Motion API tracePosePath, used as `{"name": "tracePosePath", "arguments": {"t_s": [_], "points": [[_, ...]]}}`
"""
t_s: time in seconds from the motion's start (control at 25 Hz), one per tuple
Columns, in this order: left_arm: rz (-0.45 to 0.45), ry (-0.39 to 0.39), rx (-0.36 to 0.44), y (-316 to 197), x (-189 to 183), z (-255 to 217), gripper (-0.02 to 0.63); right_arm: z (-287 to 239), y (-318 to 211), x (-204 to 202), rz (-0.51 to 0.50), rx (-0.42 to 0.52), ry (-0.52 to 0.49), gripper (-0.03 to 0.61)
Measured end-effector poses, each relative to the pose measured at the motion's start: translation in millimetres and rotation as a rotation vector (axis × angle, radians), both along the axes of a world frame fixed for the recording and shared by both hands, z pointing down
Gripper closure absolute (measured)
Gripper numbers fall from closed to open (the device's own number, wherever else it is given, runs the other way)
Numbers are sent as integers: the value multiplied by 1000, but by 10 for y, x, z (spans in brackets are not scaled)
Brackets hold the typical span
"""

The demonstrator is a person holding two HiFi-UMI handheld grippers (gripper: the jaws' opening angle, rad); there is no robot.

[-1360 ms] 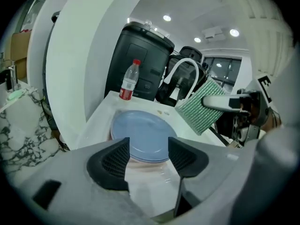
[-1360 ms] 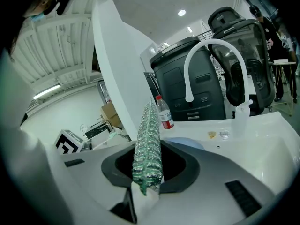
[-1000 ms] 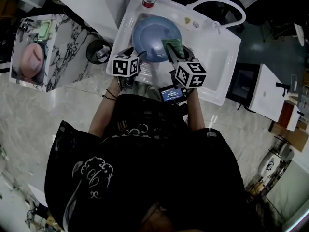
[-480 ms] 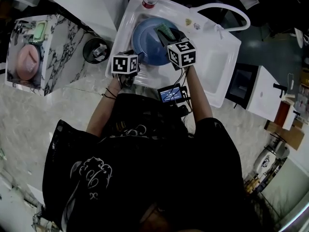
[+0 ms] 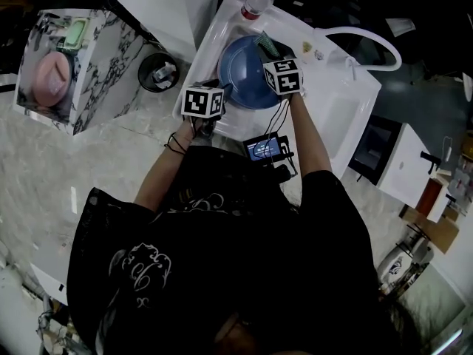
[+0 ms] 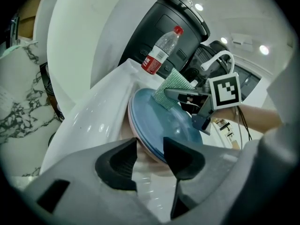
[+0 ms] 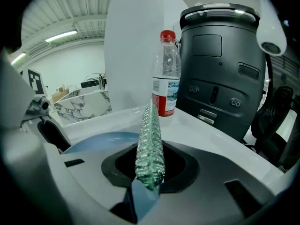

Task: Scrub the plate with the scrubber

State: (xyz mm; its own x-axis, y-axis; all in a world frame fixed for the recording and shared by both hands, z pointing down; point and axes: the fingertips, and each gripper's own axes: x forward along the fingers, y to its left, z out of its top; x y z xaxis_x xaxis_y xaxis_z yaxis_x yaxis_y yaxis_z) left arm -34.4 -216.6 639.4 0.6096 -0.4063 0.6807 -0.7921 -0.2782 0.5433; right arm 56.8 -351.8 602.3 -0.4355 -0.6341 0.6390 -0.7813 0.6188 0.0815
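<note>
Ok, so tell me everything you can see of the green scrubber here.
The scrubber is a thin green pad with a knobbly, glinting mesh surface. The right claw is shut on its lower end, so it stands upright and edge-on between the jaws. Seen from the left gripper view it is a flat, tilted rectangle whose lower edge seems to lie against the far rim of the blue plate in the white sink.

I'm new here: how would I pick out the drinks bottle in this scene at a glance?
Start at the white sink in front of the person, with a blue plate in its basin. On the sink's far edge, beyond the plate, stands a clear plastic bottle. Its red cap sets it apart from the white and blue things around it.
</note>
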Motion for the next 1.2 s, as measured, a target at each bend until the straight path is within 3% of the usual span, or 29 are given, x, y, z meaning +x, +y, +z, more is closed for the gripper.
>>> {"name": "tracePosePath", "arguments": {"t_s": [0.32,0.68,0.92,1.2], "points": [[-7,6,-2,-27,-18,-20,426,19,40,-167,24,-16,-72,489],[-11,4,-3,-25,-17,-12,426,3,335,-561,-64,-57,-152,489],[-12,3,-1,-23,-12,-17,426,-21,629,-740,-123,-125,-222,489],[-12,5,-4,-21,-12,-20,426,-28,956,-772,-121,-264,-351,489]]}}
